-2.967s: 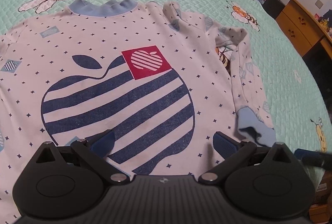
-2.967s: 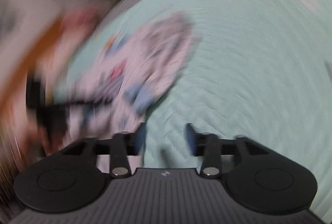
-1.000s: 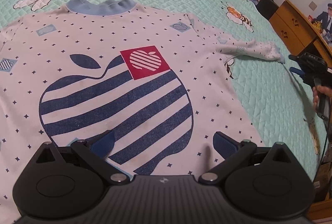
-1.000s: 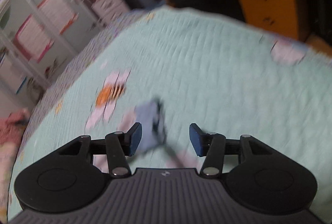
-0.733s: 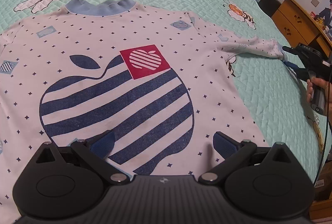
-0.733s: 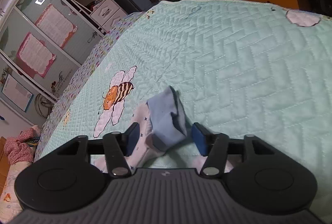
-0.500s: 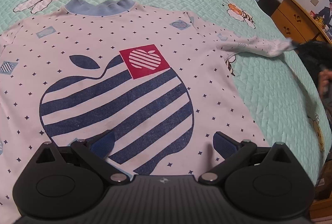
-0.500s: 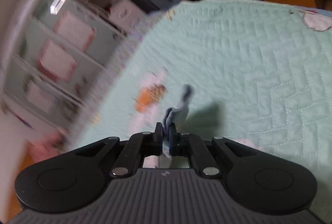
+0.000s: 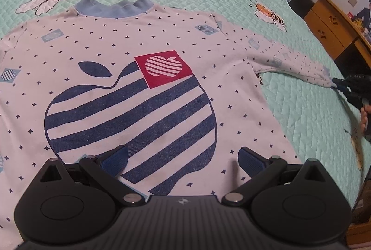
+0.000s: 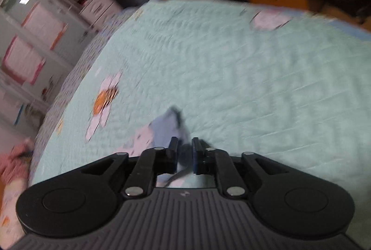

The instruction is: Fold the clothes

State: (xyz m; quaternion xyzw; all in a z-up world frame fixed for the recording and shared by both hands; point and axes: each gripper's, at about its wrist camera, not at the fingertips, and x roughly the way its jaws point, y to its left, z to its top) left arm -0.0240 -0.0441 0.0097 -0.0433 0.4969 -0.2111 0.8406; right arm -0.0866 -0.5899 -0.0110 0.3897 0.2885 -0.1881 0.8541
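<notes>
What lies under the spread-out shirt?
The shirt lies flat on a green quilt printed with bees, which shows all around it. The quilt's pattern beneath the shirt is covered and cannot be seen.

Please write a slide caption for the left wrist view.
Open left tool over apple-print shirt; right tool at its stretched sleeve.

A: What does the left hand-held gripper look like?

B: Matte black body with fine ribbing, a small pale emblem at its centre, two round discs at the sides, silver pivot screws on angular black link arms, and dark blue ribbed pads on its fingers.

A: And the right hand-held gripper?

B: Same build: black ribbed housing, round discs, silver screws, dark blue pads.
</notes>
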